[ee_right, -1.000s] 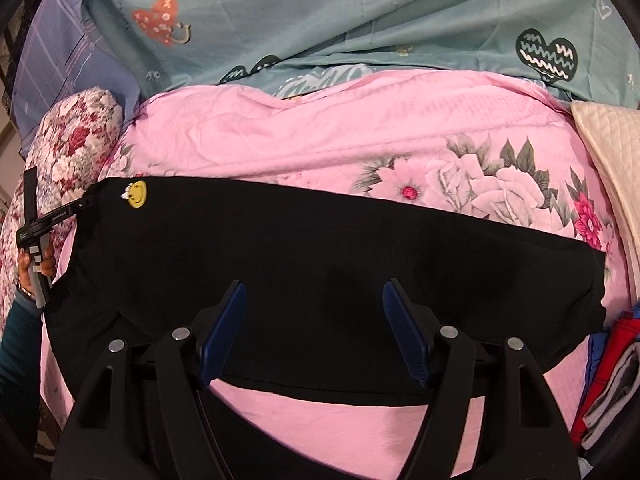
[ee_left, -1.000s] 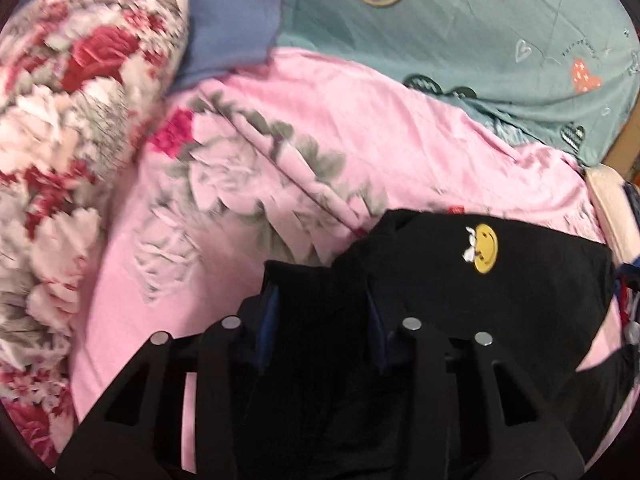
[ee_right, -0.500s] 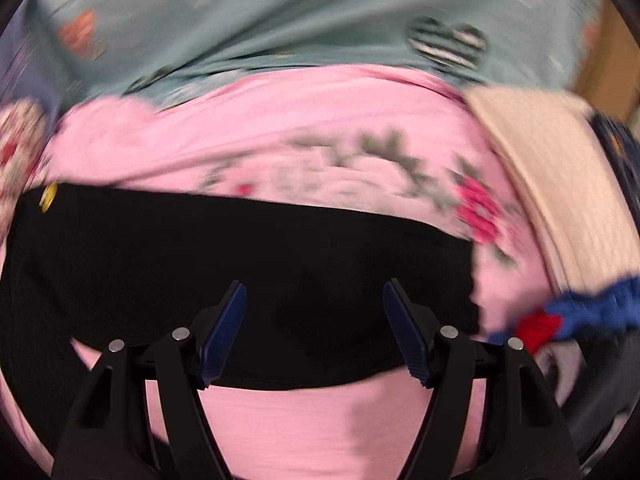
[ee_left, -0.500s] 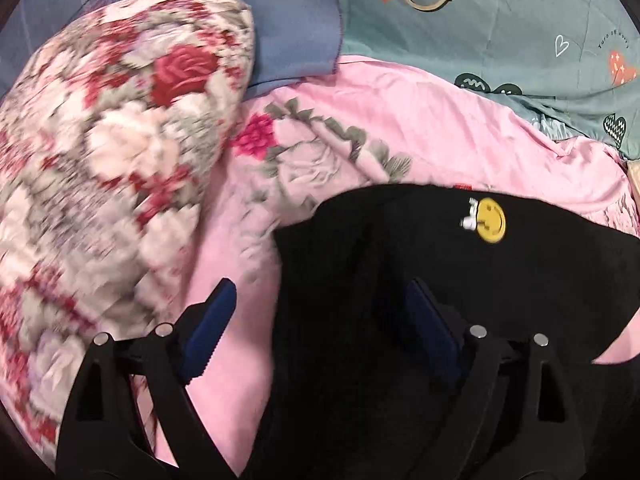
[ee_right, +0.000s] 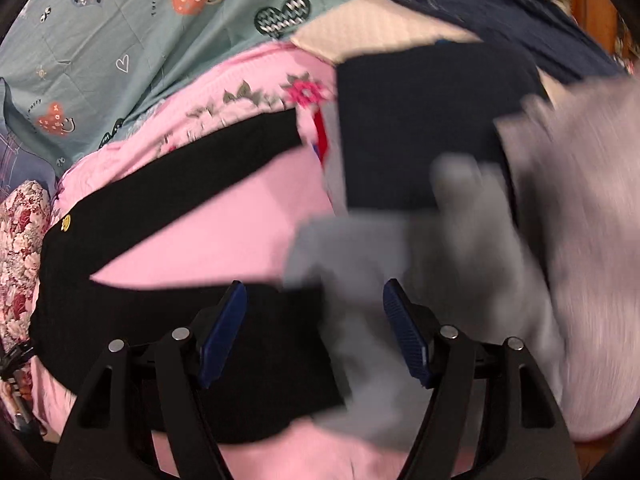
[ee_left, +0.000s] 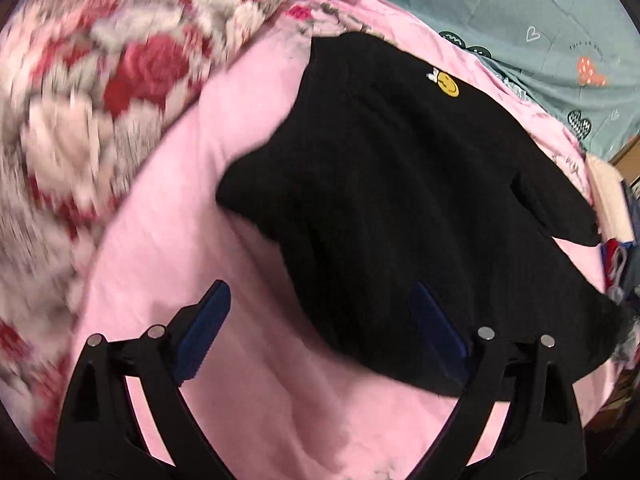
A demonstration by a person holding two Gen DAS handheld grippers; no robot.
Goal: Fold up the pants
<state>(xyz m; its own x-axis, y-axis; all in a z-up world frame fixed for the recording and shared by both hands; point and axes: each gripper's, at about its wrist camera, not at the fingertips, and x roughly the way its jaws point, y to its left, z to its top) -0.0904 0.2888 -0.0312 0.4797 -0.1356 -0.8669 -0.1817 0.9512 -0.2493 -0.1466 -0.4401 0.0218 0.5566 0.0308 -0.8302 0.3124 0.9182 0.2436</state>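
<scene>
Black pants (ee_left: 400,200) with a small yellow smiley patch (ee_left: 447,83) lie spread on the pink floral sheet (ee_left: 192,168). In the right wrist view the pants (ee_right: 168,196) show two legs splayed apart, with pink sheet between them. My left gripper (ee_left: 320,320) stands open above the pants' near edge, nothing between its blue pads. My right gripper (ee_right: 314,312) is open too, over the lower leg's end and a blurred grey garment (ee_right: 384,264).
A red-and-white floral pillow (ee_left: 100,100) fills the left. A teal quilt with hearts (ee_right: 120,40) lies behind. To the right sits a pile of clothes: a dark navy piece (ee_right: 424,128), grey fabric (ee_right: 580,240) and a cream quilted piece (ee_right: 376,28).
My left gripper let go of the pants, opened and drew back toward the pillow side. The right gripper swung right toward the clothes pile, staying open.
</scene>
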